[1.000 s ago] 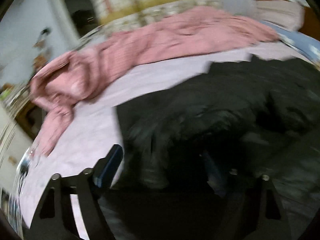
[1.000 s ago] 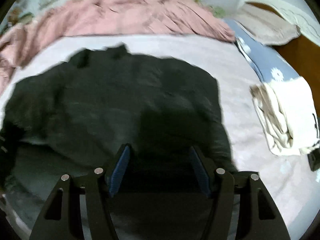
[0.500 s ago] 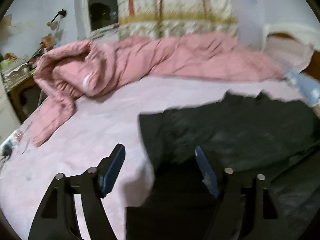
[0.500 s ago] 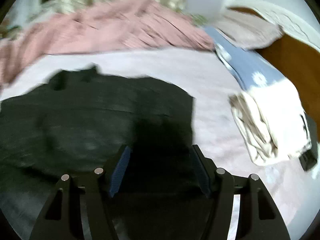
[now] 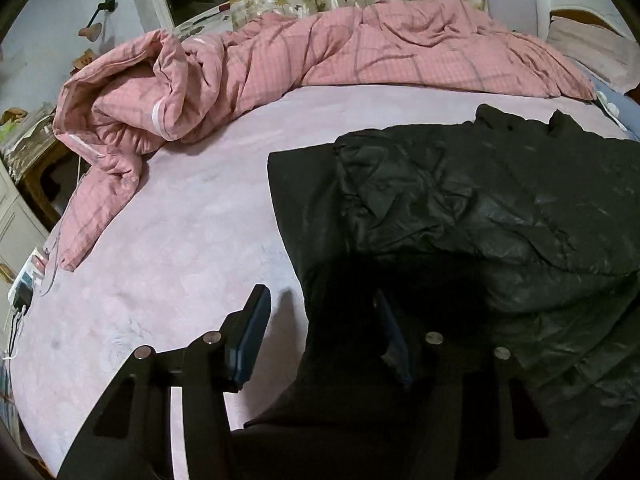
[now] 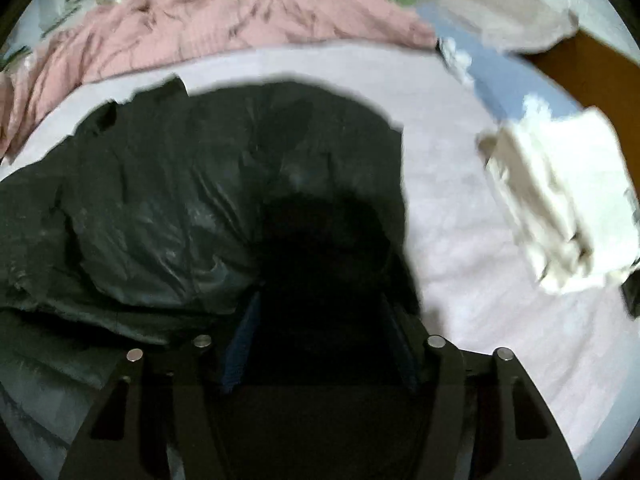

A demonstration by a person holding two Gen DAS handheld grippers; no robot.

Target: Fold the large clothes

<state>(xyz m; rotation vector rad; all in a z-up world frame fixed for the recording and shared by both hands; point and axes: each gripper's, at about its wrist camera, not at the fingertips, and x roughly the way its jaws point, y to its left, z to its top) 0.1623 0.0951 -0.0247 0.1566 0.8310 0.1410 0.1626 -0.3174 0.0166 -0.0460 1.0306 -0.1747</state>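
Black, faintly glossy and puffy, the large dark padded jacket [image 5: 460,208] lies spread on the pale lilac bed sheet [image 5: 180,240], filling the centre and right of the left wrist view and the left and centre of the right wrist view; its sheen suggests a slick shell that will probably slide under the pads, soft and bulky rather than stiff, likely springing back when folded.

The left gripper [image 5: 320,336] sits at the lower centre of its frame straddling the jacket's left edge; its jaws have just been closing, yet one blue pad stands clear over the sheet and the other over the dark cloth, so the fabric lies between them unpinched. The right gripper [image 6: 320,336] hovers at the lower centre over the jacket's right side, fingers parted; deep shadow hides whether any cloth touches them.

A good hold looks to be the hem corners or side seams, where several layers bunch and give the pads something to bite.

A rumpled pink checked quilt [image 5: 320,52] lies across the upper frame; a folded cream garment [image 6: 560,200] rests at the right, well apart from the jacket.
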